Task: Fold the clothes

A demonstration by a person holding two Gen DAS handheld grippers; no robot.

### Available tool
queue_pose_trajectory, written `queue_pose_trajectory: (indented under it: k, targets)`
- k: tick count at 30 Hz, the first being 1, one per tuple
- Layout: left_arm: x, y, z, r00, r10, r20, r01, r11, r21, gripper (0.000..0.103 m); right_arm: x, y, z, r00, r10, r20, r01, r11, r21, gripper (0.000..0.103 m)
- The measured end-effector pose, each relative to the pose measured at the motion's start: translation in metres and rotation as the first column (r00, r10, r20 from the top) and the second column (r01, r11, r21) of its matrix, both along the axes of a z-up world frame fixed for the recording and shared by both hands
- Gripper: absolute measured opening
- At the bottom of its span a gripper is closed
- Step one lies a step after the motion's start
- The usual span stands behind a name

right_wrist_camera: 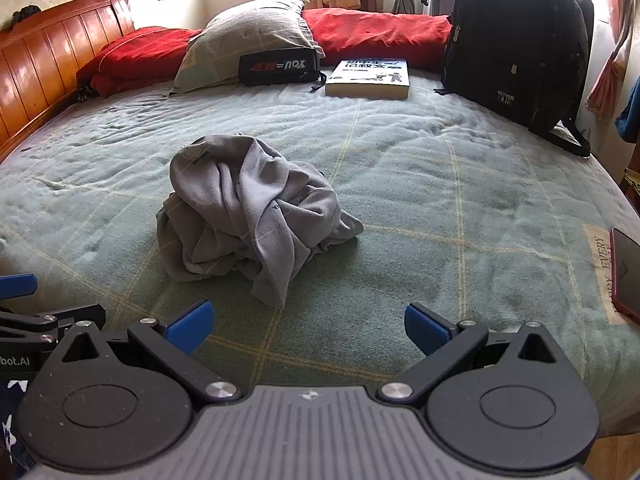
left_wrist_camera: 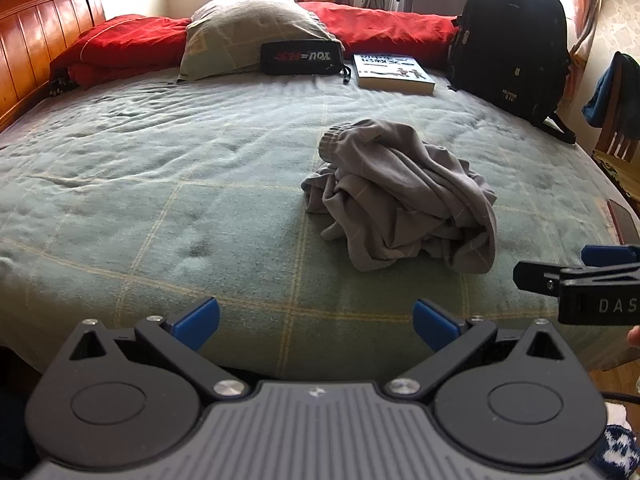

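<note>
The grey garment (left_wrist_camera: 400, 196) sits crumpled in a heap near the middle of the bed (left_wrist_camera: 160, 184), ahead of me. It looks soft, light and limp, so I judge it will sag and needs a hem or the ribbed band on top pinched. My left fingers (left_wrist_camera: 316, 322) and right fingers (right_wrist_camera: 308, 322) are spread wide, holding nothing, short of the heap.

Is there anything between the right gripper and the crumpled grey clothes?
Nothing: only bare green bedspread lies between the open right gripper and the grey clothes, shown in the right wrist view.
</note>
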State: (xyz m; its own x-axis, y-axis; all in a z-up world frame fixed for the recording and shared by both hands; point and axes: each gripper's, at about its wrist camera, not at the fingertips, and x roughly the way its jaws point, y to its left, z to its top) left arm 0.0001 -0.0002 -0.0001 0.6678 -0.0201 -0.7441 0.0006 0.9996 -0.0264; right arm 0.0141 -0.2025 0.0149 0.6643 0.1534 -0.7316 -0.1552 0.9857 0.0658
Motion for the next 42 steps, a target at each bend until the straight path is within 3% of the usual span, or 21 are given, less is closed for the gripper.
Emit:
queue_pose_trajectory:
  k: [10, 42]
  targets:
    - [0.0018, -0.0003, -0.0008, 1.0, -0.006, 0.002, 0.006, 0.999, -0.033, 0.102, -0.0006, 0.0004, 0.0012, 1.0, 0.005, 0.0, -0.005, 1.0, -0.002, 0.103]
    - [0.0004, -0.0079, -0.0022, 1.0, -0.021, -0.006, 0.021, 1.0, -0.016, 0.102, -0.0022, 0.0018, -0.0018, 0.999, 0.031, -0.01, -0.03, 0.999, 0.033, 0.103]
